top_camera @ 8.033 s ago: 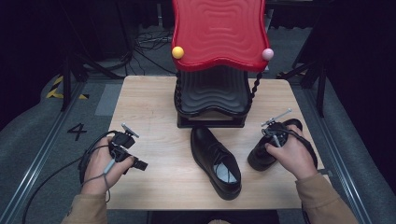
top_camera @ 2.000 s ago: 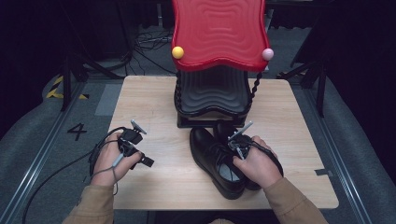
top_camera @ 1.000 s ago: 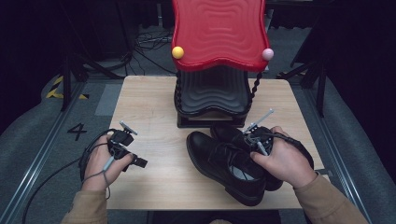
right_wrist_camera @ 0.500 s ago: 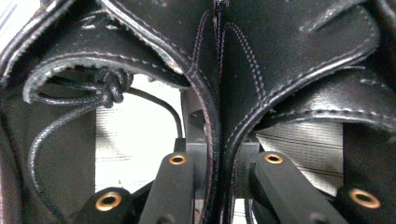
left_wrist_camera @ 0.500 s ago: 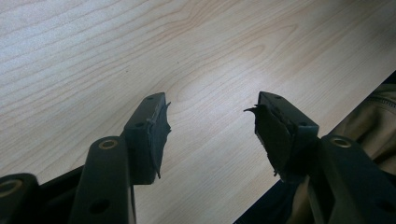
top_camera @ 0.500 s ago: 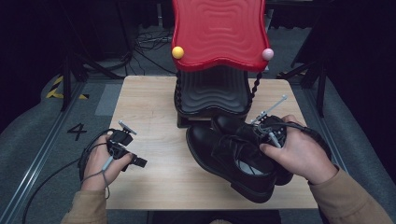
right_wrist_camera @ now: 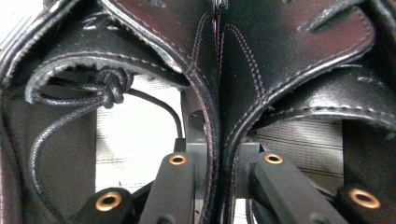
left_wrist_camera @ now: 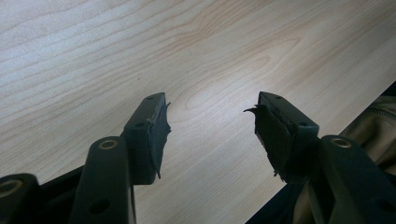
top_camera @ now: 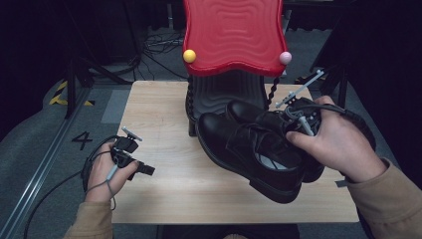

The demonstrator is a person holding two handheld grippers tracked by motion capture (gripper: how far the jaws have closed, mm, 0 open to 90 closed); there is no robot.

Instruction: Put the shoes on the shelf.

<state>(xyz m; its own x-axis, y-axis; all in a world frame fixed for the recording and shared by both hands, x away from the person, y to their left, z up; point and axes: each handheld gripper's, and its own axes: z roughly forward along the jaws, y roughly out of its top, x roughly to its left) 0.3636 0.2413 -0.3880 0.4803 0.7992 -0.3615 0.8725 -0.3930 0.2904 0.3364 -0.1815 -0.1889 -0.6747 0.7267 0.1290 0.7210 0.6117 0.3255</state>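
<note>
My right tongs (top_camera: 293,122) clenched both shoes (top_camera: 254,149) by their adjoining collars; either could slip. Left tongs (left_wrist_camera: 210,123) released.

Two black leather lace-up shoes (top_camera: 249,149), pressed side by side, tilted above the table.

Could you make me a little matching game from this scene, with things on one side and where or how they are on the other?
Things:
1. pair of black shoes
2. left tongs
3. right tongs
4. red shelf top

States:
a. open above bare wood
b. pinching two shoe edges together
c. lifted off the table
d. wavy, with a yellow ball at one corner

Pairs: 1-c, 2-a, 3-b, 4-d
</note>
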